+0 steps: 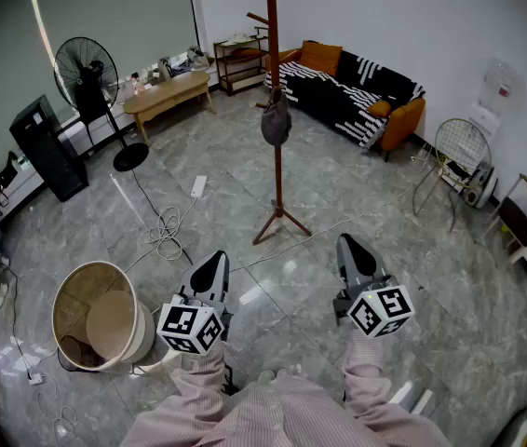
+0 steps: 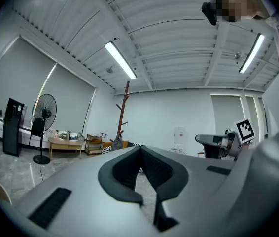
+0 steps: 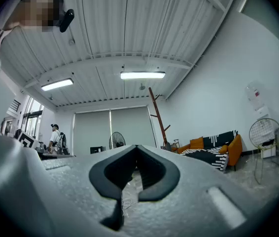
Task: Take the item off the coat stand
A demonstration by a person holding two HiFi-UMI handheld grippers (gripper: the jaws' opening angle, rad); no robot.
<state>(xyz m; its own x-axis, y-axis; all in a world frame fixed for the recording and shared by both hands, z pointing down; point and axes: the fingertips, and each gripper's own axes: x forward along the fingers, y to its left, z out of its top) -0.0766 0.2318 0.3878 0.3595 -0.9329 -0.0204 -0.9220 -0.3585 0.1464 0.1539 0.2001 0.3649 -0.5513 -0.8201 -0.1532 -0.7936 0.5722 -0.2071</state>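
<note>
stand (image 1: 277,170): you face a brown wooden pole, upright on splayed feet, pegs angled up near its top, well ahead of you | item (image 1: 276,122): dark grey, pouch-shaped, hanging limp against the pole partway up, clear of the feet

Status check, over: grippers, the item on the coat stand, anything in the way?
Left gripper and right gripper shut, empty, well short. Dark item hangs on coat stand, untouched. White cable on floor ahead-left.
</note>
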